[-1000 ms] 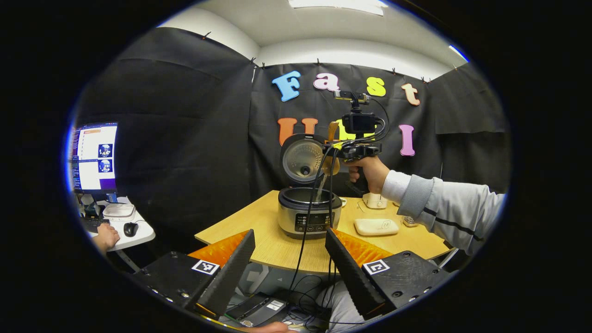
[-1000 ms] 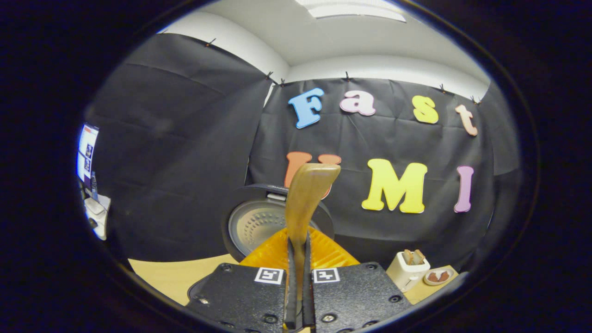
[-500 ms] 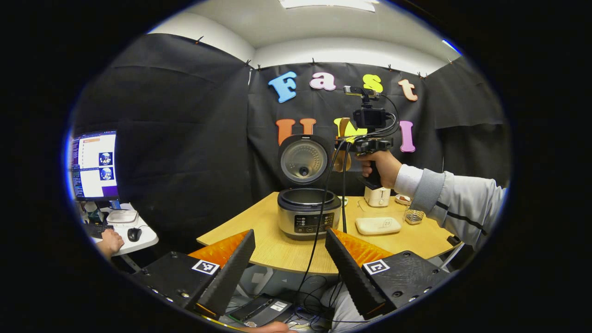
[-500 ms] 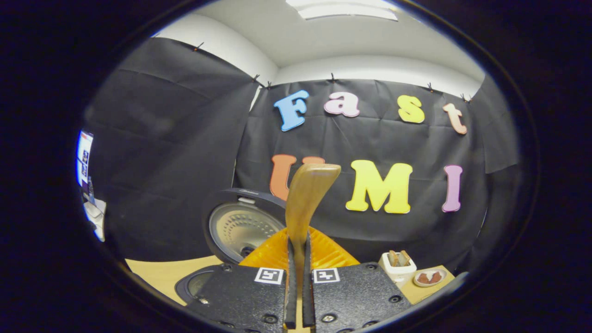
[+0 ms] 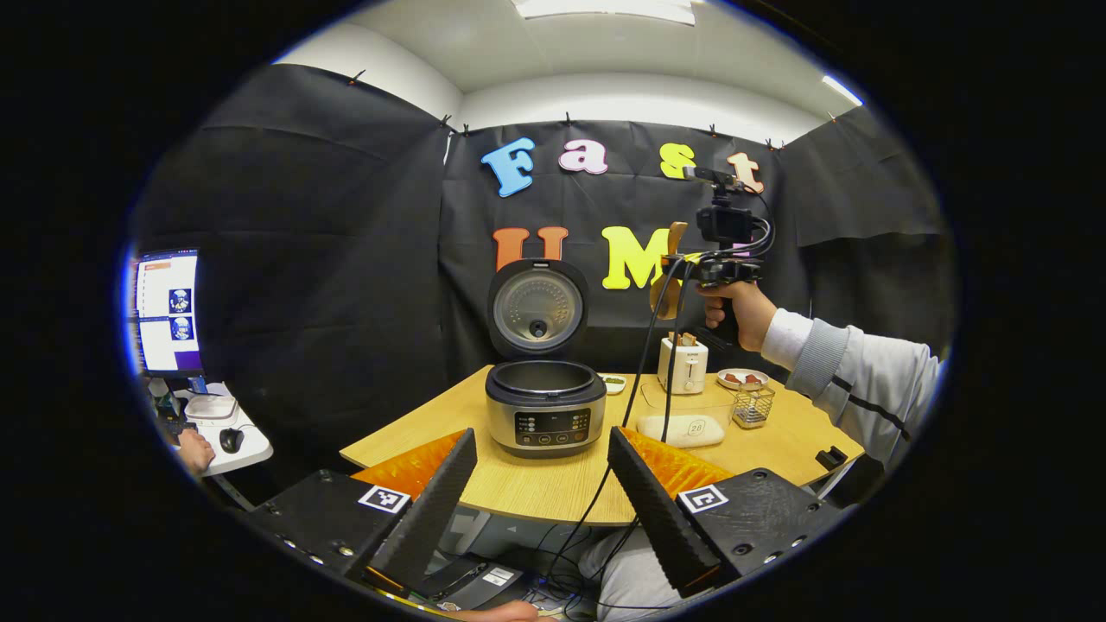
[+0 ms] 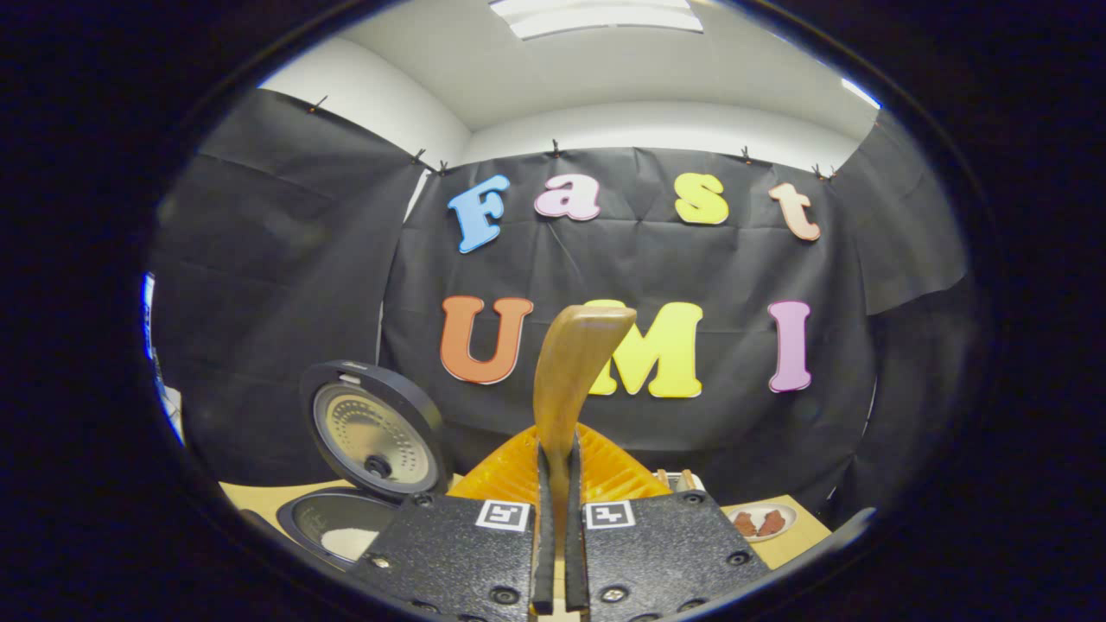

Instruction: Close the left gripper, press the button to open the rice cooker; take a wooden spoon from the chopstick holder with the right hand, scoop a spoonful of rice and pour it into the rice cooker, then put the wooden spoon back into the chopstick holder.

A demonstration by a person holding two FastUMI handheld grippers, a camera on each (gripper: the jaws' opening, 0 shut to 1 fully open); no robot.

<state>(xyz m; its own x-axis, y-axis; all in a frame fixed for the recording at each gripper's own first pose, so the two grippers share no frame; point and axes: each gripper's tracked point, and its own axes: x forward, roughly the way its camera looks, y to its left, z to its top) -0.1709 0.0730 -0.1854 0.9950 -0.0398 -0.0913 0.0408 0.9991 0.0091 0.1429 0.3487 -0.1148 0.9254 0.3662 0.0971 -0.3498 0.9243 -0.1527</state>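
Observation:
The silver rice cooker [image 5: 544,408] stands on the wooden table [image 5: 536,484] with its lid [image 5: 537,304] raised. My left gripper [image 5: 543,510] is open, low and in front of the table edge, holding nothing. To the right of the cooker and well above the table, a hand holds my right gripper [image 5: 687,266], shut on the wooden spoon [image 5: 667,281]. In the right gripper view the spoon [image 6: 575,363] rises from between the shut fingers of that gripper [image 6: 557,466]. The open cooker [image 6: 341,523] lies lower left, with white rice in its pot.
Under the right gripper stand a white holder with brown sticks [image 5: 683,364], a clear rice box [image 5: 691,419], a wire mesh cup [image 5: 753,404] and a small plate [image 5: 741,377]. Cables [image 5: 644,371] hang down in front of the table. A monitor [image 5: 164,311] and another person's hand [image 5: 194,449] are far left.
Rice was falling from the spoon into the pot a second ago; that has stopped. The right gripper has carried the spoon off to the right of the cooker. Left gripper stays open.

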